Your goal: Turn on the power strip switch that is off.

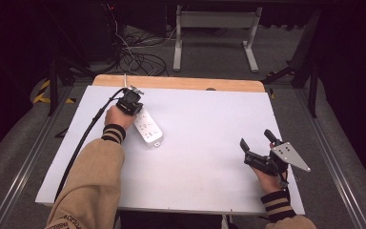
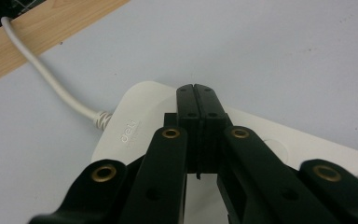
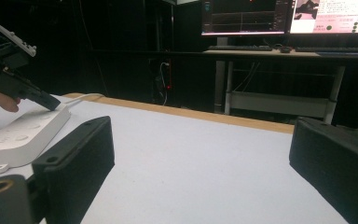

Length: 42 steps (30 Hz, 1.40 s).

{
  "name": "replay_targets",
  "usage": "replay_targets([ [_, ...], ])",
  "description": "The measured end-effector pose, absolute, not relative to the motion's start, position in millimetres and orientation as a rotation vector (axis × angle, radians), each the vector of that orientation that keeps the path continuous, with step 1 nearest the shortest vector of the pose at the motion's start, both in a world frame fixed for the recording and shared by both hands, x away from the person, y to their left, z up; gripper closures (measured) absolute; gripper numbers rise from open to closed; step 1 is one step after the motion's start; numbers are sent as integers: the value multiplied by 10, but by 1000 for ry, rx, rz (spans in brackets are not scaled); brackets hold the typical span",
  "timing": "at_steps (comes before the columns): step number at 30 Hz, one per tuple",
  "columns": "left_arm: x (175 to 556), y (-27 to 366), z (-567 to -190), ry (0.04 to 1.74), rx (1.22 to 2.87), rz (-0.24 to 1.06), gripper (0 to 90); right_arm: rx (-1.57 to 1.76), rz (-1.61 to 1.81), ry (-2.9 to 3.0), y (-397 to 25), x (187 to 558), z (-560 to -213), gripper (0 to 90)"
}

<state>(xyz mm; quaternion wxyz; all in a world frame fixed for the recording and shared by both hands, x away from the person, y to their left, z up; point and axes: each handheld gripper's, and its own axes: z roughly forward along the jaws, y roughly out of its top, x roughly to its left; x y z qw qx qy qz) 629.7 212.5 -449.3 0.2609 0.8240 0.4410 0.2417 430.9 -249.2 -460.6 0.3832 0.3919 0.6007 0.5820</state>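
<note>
White power strip [image 1: 147, 128] lies on the table's white sheet [image 1: 205, 143], and I see my left gripper [image 2: 197, 91] pressed onto its cord end, jaws together. My right gripper [image 1: 257, 143] sits well apart from the strip, jaws wide. The left gripper view shows me the strip's cord [image 2: 42, 74] running off to the wooden edge [image 2: 37, 37]; my right gripper view shows monitors [image 3: 289, 16] beyond the strip.

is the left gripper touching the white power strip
Touching. In the right gripper view, from the side, the left gripper has its shut tip pressed on the top of the power strip near its cord end, no gap showing.
</note>
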Motion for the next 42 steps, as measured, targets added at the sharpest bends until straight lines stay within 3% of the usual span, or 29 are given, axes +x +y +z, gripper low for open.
replay_targets([
  [23, 6300, 2064, -4504, 1235, 2235, 652, 900, 972, 1500, 1495, -2495, 4166, -4528, 69],
  [42, 6278, 2116, -4525, 1169, 2185, 677, 900, 976, 1497, 1488, -2479, 4188, -4532, 69],
])
